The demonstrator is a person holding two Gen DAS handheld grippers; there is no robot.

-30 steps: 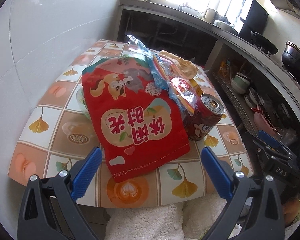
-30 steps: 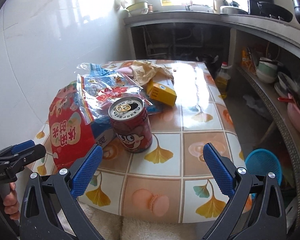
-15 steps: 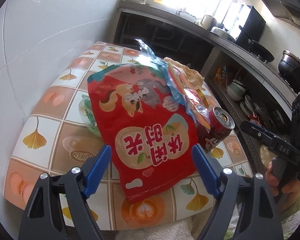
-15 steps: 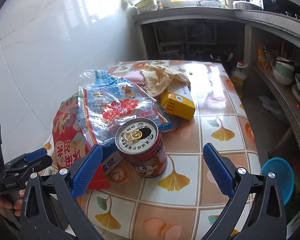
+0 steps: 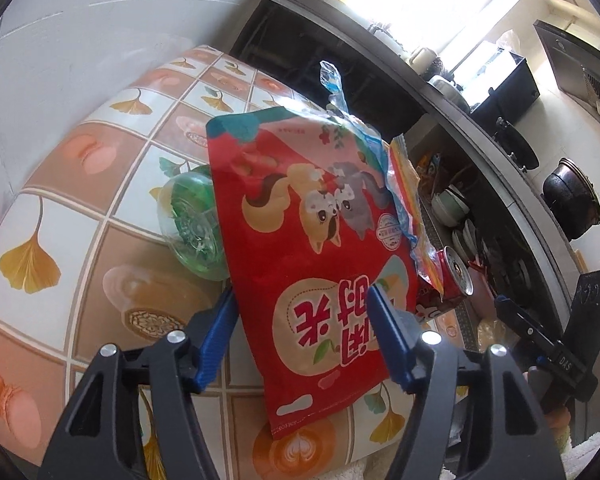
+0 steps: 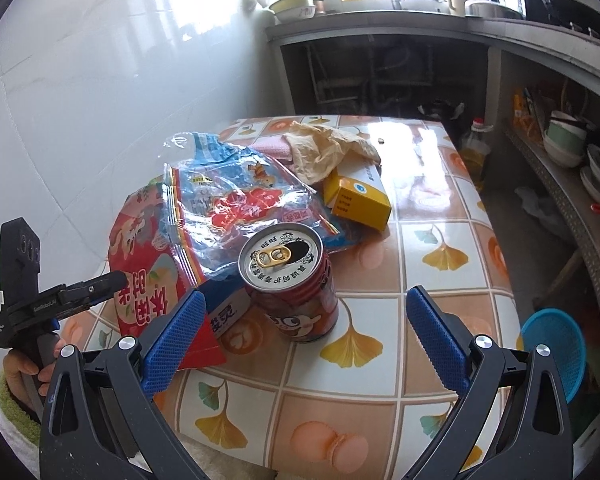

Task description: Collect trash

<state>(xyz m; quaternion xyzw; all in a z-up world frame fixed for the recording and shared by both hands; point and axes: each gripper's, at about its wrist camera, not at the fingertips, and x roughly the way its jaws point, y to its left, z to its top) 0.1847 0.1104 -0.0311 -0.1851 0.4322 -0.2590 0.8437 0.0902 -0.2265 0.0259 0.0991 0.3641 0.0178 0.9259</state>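
Note:
A red snack bag [image 5: 320, 264] lies on the tiled table [image 5: 100, 160], partly over a green plastic cup [image 5: 192, 228]. My left gripper [image 5: 300, 340] is open, its blue fingers either side of the bag's near end. A red drink can [image 6: 290, 280] stands upright in front of my right gripper [image 6: 306, 340], which is open with the can between and just beyond its fingers. A clear blue wrapper [image 6: 236, 196] lies on the red bag [image 6: 148, 264]. A yellow box [image 6: 358, 196] and a crumpled beige bag [image 6: 324, 148] lie behind.
A white tiled wall [image 6: 100, 80] borders the table's left side. A dark counter with pots [image 5: 520, 152] and shelves of bowls [image 6: 572, 148] run along the right. A blue basket [image 6: 556, 344] sits on the floor by the table's right edge.
My left gripper moved forward over the red bag and its fingers narrowed around it. My right gripper moved closer to the can.

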